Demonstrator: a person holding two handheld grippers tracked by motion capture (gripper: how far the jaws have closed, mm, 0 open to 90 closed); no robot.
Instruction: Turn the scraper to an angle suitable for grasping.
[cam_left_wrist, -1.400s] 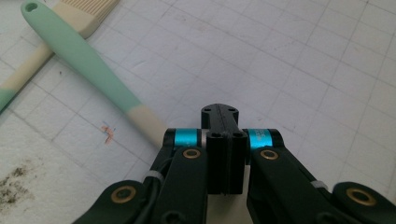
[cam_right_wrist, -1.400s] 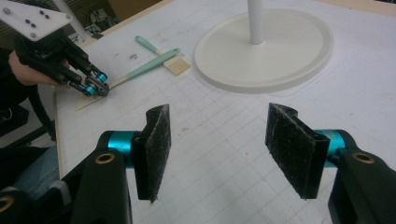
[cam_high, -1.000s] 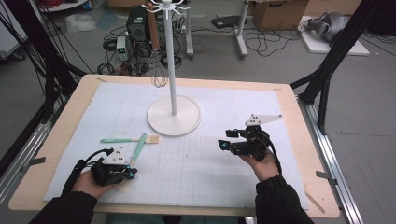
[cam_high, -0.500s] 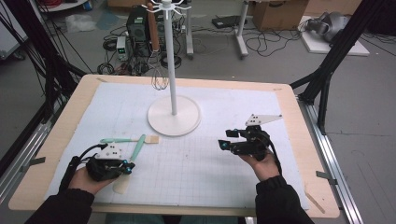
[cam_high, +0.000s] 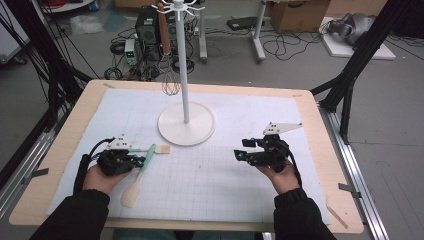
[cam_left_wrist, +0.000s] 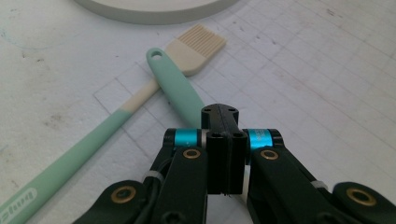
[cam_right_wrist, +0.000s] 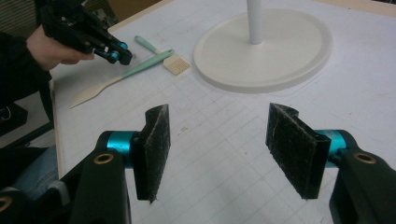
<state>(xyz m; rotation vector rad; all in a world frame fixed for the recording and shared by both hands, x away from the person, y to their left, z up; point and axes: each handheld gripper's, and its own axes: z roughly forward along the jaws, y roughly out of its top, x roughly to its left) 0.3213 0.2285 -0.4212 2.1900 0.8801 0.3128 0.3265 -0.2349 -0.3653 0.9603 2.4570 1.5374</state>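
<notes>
A person works at a wooden bench (cam_high: 60, 150) covered by a white gridded mat (cam_high: 210, 170), holding one hand-held gripper in each hand. The left hand-held gripper (cam_high: 136, 161) lies low over the mat at the left, its jaws pressed together with nothing visible between them; in the left gripper view the closed jaw tips sit directly over the mint-green handle of a spatula (cam_left_wrist: 175, 88). That spatula runs from its pale blade near the bench's front edge up toward the stand, and it crosses a pastry brush (cam_left_wrist: 198, 46) whose cream bristle head rests just beside the round white base of a stand (cam_high: 186, 123). The stand's thin white post rises from the base centre, and a wire whisk (cam_high: 171, 82) hangs from the top. The right hand-held gripper (cam_high: 239, 155) hovers over bare mat at the right, well apart from the utensils, its padded jaws standing apart and empty.
</notes>
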